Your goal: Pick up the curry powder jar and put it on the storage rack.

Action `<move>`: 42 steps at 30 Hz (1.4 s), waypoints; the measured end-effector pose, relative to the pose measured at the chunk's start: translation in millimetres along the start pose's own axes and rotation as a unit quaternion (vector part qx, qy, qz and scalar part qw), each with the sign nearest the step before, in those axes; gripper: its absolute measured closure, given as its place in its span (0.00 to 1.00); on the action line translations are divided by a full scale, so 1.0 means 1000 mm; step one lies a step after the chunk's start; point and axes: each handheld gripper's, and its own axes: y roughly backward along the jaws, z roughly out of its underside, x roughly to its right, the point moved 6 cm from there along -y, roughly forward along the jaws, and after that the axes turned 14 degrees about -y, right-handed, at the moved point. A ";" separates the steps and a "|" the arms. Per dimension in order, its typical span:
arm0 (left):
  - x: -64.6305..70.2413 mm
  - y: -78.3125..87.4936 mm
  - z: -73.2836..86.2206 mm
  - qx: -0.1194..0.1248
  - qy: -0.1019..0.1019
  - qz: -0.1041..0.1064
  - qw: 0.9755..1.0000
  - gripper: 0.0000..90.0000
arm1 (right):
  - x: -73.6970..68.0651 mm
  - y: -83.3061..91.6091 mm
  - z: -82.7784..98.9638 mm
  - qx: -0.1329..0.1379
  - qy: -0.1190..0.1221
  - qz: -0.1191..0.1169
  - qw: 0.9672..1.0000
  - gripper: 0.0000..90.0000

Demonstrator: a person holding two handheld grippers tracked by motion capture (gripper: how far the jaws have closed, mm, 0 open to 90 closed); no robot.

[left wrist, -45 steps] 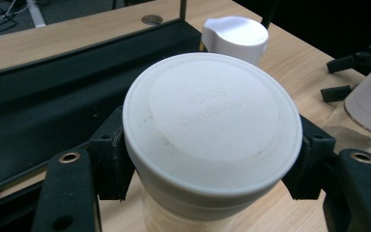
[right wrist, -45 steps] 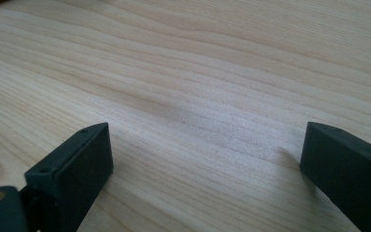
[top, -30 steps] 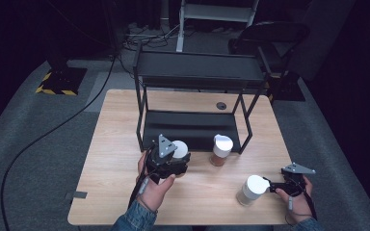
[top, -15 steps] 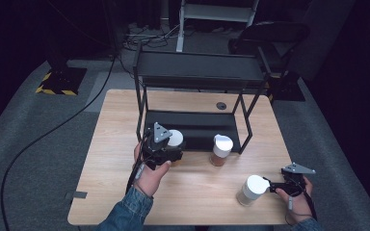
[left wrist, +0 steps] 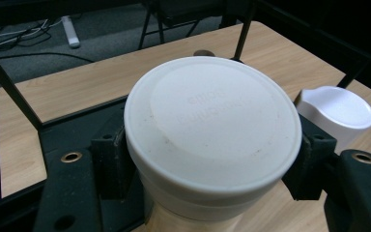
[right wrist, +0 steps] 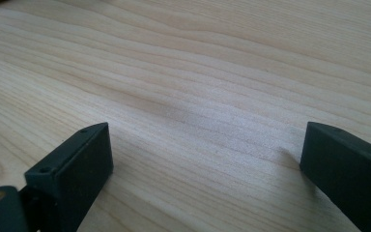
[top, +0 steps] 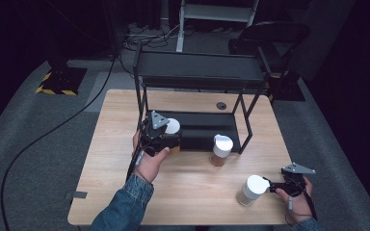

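My left gripper (top: pixel 170 138) is shut on a jar with a wide white lid (top: pixel 172 126), held upright at the front left corner of the black rack's lower shelf (top: pixel 200 134). In the left gripper view the lid (left wrist: pixel 212 121) sits between both pads (left wrist: pixel 110 155). A second white-lidded jar (top: pixel 220 148) (left wrist: pixel 336 113) with brownish contents stands on the table by the rack's front edge. A third white-lidded jar (top: pixel 250 190) stands near the front right. My right gripper (top: pixel 271 185) (right wrist: pixel 205 159) rests just right of it, open, with bare wood between its jaws.
The black two-tier rack (top: pixel 200 72) stands at the middle back of the wooden table (top: pixel 115 110); its thin legs frame the lower shelf. A round cable hole (top: pixel 221 105) lies behind it. A chair (top: pixel 270 36) and cables are on the floor beyond.
My left hand has carried its jar away from the person and slightly left, up to the rack's lower shelf. The right hand and the other two jars have not moved.
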 end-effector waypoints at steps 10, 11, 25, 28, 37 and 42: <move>-0.014 -0.021 0.001 -0.006 0.000 -0.014 1.000 0.37 | 0.000 0.000 0.000 0.000 0.000 0.000 1.000 0.05; -0.015 -0.024 0.001 -0.009 -0.002 -0.015 1.000 0.37 | 0.000 0.000 0.000 0.000 0.000 0.000 1.000 0.05; -0.034 -0.057 0.014 -0.030 0.011 -0.020 0.999 0.37 | 0.000 0.000 0.000 0.000 0.000 0.000 1.000 0.05; -0.038 -0.062 0.017 -0.036 0.013 -0.019 0.999 0.36 | 0.000 0.000 0.000 0.000 0.000 0.000 1.000 0.05; -0.049 -0.073 0.027 -0.055 0.025 -0.028 0.998 0.35 | 0.000 0.000 0.000 0.000 0.000 0.000 1.000 0.05; -0.053 -0.075 0.032 -0.064 0.029 -0.030 0.997 0.36 | 0.000 0.000 0.000 0.000 0.000 0.000 1.000 0.05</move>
